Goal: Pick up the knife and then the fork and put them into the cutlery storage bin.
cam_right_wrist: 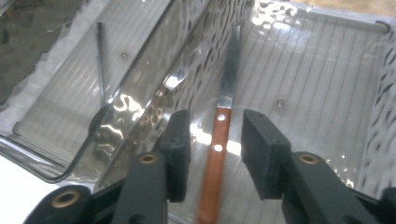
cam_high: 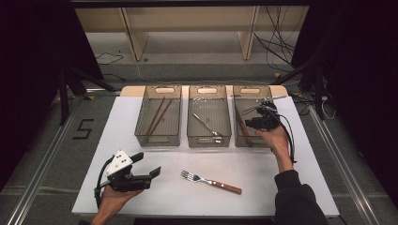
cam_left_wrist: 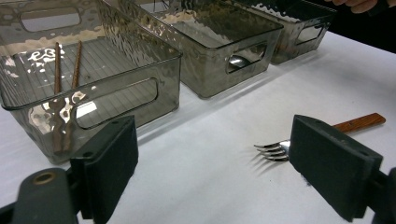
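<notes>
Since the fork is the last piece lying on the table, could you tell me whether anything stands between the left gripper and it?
Nothing visible does. The left gripper has open jaws, and bare white table lies between it and the fork.

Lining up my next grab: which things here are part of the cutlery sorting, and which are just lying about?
In the job:
knife between the open right gripper
right bin
fork
left gripper

Lying about:
chopsticks
spoon
floor cables

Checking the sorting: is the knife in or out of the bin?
In. The knife lies on the floor of the right bin, between the right gripper's parted jaws, untouched.
</notes>
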### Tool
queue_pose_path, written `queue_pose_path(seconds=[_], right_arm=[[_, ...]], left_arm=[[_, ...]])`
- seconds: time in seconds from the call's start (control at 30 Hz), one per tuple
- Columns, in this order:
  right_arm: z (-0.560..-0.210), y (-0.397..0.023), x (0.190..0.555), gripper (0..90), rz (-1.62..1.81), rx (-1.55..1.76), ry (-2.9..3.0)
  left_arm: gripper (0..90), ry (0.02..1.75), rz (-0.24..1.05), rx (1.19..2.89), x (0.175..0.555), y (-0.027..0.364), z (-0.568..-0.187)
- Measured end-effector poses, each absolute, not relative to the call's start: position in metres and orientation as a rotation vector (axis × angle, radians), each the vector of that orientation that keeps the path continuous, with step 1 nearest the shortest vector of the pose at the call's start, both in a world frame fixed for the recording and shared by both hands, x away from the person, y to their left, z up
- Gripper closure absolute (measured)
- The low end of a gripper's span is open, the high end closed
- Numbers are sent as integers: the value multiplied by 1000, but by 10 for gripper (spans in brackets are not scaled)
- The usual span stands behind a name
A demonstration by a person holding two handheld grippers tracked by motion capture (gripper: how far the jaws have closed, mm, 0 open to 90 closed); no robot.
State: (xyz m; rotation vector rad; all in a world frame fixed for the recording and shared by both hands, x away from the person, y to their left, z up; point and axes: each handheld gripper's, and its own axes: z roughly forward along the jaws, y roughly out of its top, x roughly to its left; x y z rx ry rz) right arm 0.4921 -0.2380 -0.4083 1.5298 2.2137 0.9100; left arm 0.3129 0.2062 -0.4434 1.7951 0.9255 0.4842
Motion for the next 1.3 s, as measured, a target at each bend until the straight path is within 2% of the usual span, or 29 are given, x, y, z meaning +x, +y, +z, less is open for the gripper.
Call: queue_pose_path(seconds=[0.47,0.97,1.3], right_arm=[[-389,-224,469,366,965,1368,2265],[-371,-204,436,287,1051,1213,2307],[-377,-184,418,262,1081,1134,2391]], left_arm=[[154,928,483,1795,313,206,-444],[154,927,483,1799,313,206,-444],[154,927,484,1797,313,206,-444]])
